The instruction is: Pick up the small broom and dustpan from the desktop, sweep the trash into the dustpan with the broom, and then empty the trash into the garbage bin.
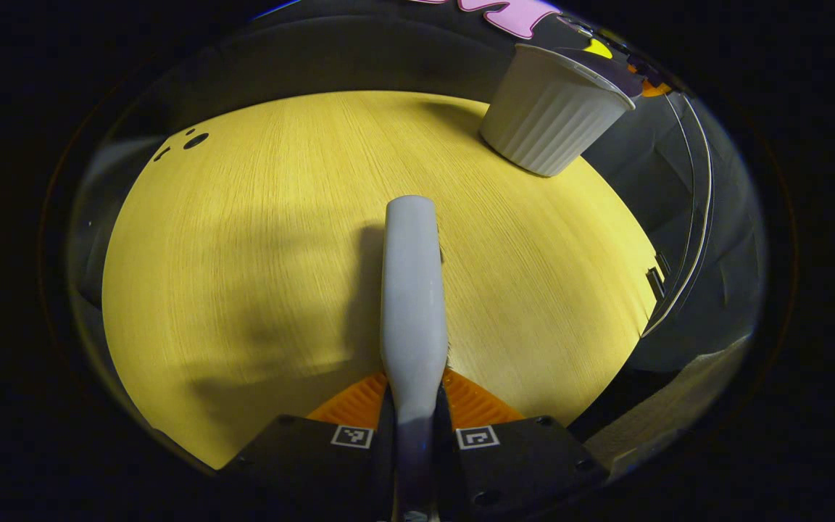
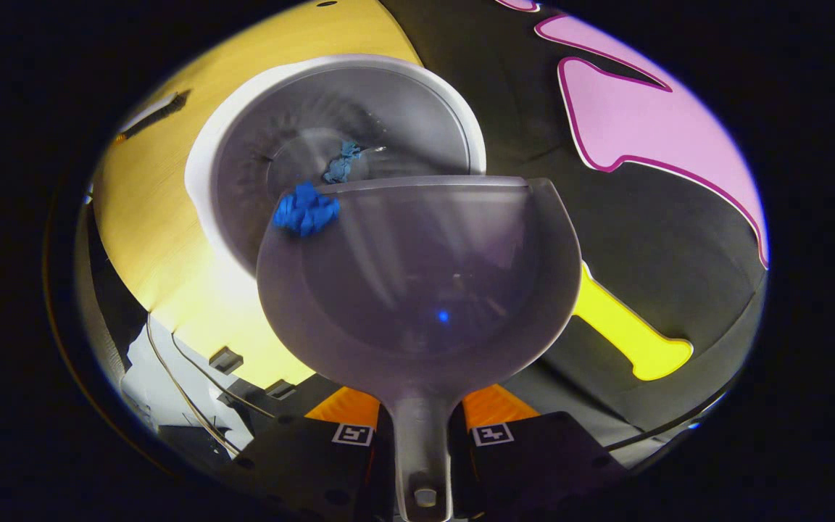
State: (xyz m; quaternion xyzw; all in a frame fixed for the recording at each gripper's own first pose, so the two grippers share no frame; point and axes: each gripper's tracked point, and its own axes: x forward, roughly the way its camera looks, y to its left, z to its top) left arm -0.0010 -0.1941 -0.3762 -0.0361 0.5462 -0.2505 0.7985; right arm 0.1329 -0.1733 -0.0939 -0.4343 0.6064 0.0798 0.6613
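While the dustpan is tipped over the bin, the yellow wooden desktop (image 1: 258,239) lies bare in the left gripper view, with the white ribbed garbage bin (image 1: 549,116) standing at its far right edge. In the right gripper view the bin's open mouth (image 2: 345,130) sits just beyond the front lip of the grey dustpan (image 2: 417,283), whose handle is pinched between the jaws of the right gripper (image 2: 421,435). The left gripper (image 1: 414,428) has its jaws pressed on the pale handle of the small broom (image 1: 412,290), which points out over the middle of the desktop; the bristles can't be made out. One crumpled blue scrap of trash (image 2: 306,210) clings at the dustpan's front left corner, right at the lip, and a paler blue piece (image 2: 343,161) seems already to lie inside the bin, though the blur makes that uncertain. To finish emptying well, tilt the pan steeper toward that left corner and keep the lip over the bin's rim so the scrap drops inside, not onto the desktop.
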